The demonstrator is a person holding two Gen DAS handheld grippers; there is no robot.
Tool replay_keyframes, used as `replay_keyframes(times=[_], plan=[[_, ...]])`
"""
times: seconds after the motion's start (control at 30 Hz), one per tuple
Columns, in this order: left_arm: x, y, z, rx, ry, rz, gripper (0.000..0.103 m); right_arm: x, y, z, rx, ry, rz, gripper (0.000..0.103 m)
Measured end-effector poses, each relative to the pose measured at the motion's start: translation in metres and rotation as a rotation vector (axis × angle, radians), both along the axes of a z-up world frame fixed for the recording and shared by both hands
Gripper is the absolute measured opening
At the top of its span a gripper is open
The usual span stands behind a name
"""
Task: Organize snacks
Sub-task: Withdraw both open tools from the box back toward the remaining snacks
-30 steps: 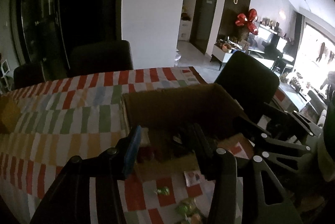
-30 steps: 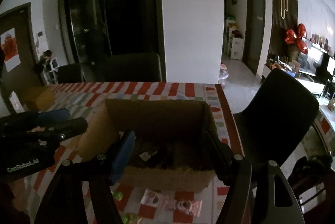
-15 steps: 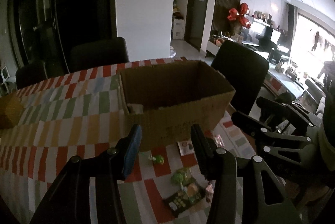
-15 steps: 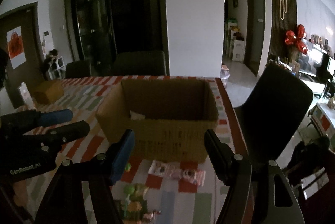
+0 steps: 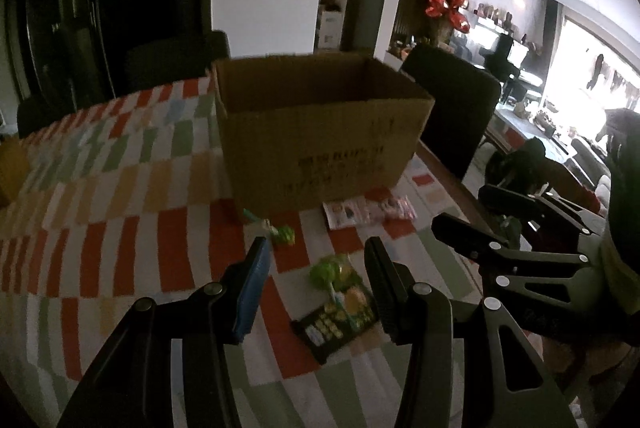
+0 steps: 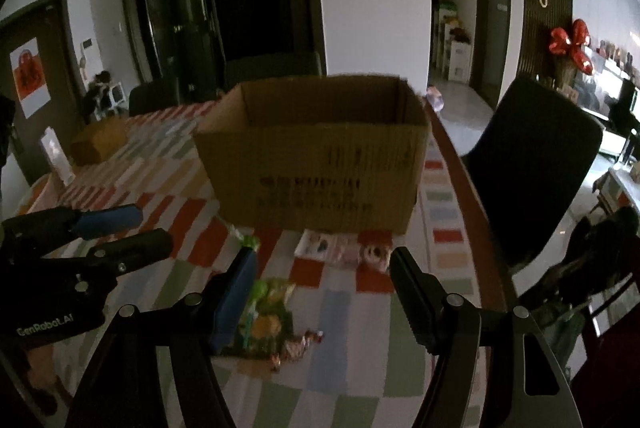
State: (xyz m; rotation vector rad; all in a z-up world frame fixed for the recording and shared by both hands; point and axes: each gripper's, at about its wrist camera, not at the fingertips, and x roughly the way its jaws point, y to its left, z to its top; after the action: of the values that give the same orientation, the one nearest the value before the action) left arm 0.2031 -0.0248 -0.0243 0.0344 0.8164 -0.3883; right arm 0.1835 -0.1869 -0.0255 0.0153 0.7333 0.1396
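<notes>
Left wrist view: the left gripper (image 5: 316, 284) hangs over the checked tablecloth (image 5: 120, 188) with its jaws apart and nothing between the pads. Under the gap lies a dark snack packet (image 5: 340, 316) with green and yellow print, well in front of the cardboard box (image 5: 320, 140). A small green wrapped sweet (image 5: 282, 234) sits nearer the box, just off its front left corner. A pale packet strip (image 5: 368, 212) lies against the foot of the box's front wall. The right gripper (image 5: 464, 212) shows to the right of the box, off the table edge.

In the right wrist view, the right gripper (image 6: 324, 288) also stands wide, empty. A small twisted candy (image 6: 300, 342) lies beside the dark packet, on the side away from the box. A dark chair (image 6: 532, 164) stands right of the box.
</notes>
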Motion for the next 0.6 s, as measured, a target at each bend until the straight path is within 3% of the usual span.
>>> replay_keyframes(times=[0.6], plan=[[-0.007,0.004,-0.057,0.033,0.067,-0.044,0.048,-0.010,0.009,-0.061,0.028,0.174,-0.008,0.069]])
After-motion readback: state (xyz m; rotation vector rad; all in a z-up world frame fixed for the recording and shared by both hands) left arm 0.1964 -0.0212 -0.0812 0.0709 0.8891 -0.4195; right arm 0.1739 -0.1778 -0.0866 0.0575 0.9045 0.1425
